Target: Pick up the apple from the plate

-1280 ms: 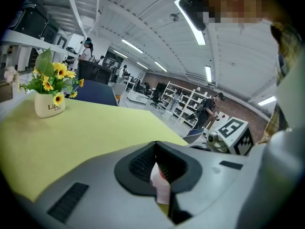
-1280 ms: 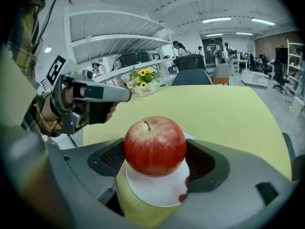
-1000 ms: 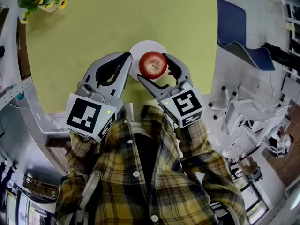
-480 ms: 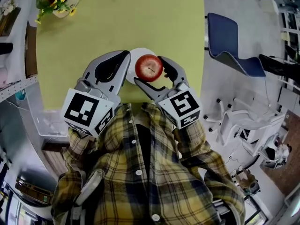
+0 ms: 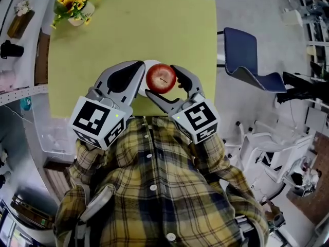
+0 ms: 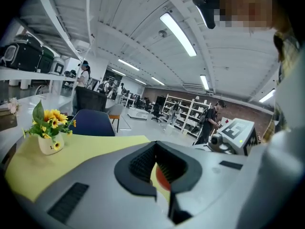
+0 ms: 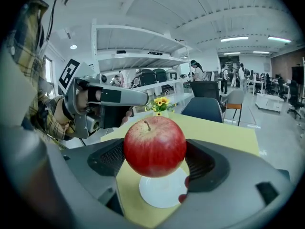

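The right hand-held gripper (image 5: 160, 80) is clenched on the red apple (image 7: 155, 146). One dark ribbed pad presses each side of the fruit, and the stem points up. The person's plaid sleeve (image 5: 216, 153) runs back from this hand-held gripper's marker cube.

Just to its left, the left hand-held gripper (image 5: 138, 70) is closed on nothing. In its own view the jaws meet at the tips, leaving only the hollow between the pads. A sliver of red apple and yellow worktop shows through that hollow. The two hand-held grippers sit side by side, tips near each other. The left one's tip lies just beside the apple, but I cannot tell whether they touch.

Directly beneath the right hand-held gripper's jaws is the white plate (image 7: 162, 192). It lies bare on the yellow-green worktop (image 5: 154, 30), and the apple is held above it, apart from its surface.

Farther out, beyond the left hand-held gripper at the worktop's far corner, is a white vase of sunflowers (image 5: 77, 4). A blue chair (image 5: 247, 55) stands off the worktop's edge, beyond and to the right of the right hand-held gripper. Behind all this are shelving, ceiling strip lights and a few people standing in an open hall.
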Motion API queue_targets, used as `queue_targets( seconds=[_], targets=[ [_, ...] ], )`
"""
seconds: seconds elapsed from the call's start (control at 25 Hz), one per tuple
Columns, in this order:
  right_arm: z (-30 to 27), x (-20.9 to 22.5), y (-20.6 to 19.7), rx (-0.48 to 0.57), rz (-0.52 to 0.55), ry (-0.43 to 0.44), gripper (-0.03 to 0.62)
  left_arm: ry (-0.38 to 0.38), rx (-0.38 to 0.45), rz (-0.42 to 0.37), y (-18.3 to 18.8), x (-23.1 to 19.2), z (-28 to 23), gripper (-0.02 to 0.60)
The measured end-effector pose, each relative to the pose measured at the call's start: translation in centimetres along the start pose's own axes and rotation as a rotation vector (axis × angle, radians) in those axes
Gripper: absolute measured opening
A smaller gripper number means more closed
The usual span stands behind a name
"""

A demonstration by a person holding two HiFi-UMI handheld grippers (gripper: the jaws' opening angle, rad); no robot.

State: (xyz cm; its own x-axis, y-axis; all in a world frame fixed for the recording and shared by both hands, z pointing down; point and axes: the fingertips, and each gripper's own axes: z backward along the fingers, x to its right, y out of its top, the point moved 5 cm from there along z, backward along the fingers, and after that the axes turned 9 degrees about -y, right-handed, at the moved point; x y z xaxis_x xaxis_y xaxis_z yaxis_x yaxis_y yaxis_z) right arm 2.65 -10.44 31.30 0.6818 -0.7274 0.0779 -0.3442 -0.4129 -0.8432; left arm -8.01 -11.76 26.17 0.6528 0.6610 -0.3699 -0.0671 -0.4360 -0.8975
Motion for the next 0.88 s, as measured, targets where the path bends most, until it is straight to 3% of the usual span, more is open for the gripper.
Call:
queue_targets(
  seconds=[0.88],
  targets=[
    [1.5,0.2,3.0,0.066,0.007,0.057,0.390,0.079,0.071,-0.010,0.9,0.0,1.5,0.006]
  ],
)
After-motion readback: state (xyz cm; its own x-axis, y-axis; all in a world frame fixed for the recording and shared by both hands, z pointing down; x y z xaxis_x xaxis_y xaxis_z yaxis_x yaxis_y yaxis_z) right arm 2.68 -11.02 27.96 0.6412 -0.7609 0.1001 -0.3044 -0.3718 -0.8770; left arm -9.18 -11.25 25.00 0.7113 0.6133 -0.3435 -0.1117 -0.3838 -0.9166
